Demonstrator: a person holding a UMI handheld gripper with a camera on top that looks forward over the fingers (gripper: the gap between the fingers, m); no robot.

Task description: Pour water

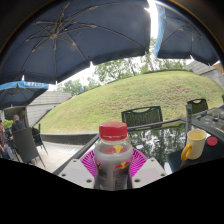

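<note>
Outdoor patio scene seen along the gripper (112, 165). At left, dark chairs (22, 142) stand beside a glass-topped table (160, 140), under a dark umbrella (70, 35). At centre, a bottle (113, 158) with a red cap (113, 131) and a colourful label stands upright between the two fingers, whose magenta pads (88, 163) flank it closely on either side; whether both pads press on it cannot be told. Behind, a grassy slope (130, 95) rises toward trees. At right, a yellow-handled cup (196, 145) rests on the table, well apart from the bottle.
</note>
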